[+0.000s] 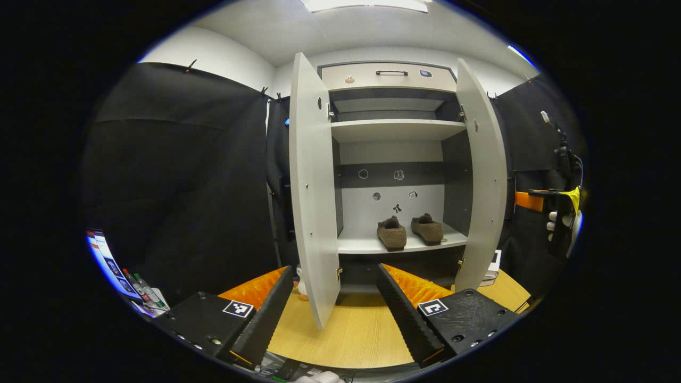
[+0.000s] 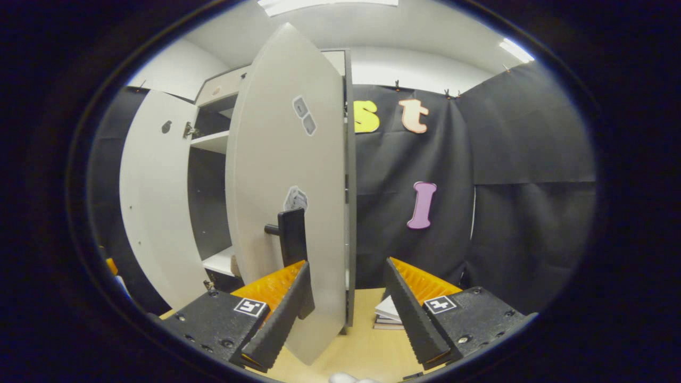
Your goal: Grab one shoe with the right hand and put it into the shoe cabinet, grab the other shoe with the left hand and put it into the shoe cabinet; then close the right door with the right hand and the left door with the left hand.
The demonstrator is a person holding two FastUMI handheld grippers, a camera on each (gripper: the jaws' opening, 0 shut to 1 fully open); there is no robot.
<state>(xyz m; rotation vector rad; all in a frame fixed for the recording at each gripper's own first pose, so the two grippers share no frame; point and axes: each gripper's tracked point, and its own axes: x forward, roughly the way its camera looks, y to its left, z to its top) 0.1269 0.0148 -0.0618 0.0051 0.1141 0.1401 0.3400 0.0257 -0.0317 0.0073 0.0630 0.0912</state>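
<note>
Two brown fuzzy shoes, one (image 1: 391, 234) to the left of the other (image 1: 427, 229), stand side by side on the lower shelf of the white shoe cabinet (image 1: 396, 130). Both doors stand wide: the left door (image 1: 314, 197) and the right door (image 1: 484, 181). My left gripper (image 1: 336, 303) is open, low over the wooden table, with the left door's lower edge between its fingers. In the right gripper view the right door (image 2: 287, 186) is close in front with its dark handle (image 2: 291, 234). My right gripper (image 2: 348, 308) is open, the door's edge between its fingers and the handle just above its left finger.
The wooden table (image 1: 362, 330) carries the cabinet. A small stack of books (image 2: 387, 314) lies by the cabinet's right side. Pens and a screen (image 1: 119, 274) sit at the far left. A gloved hand holding the other gripper (image 1: 558, 218) shows at the far right.
</note>
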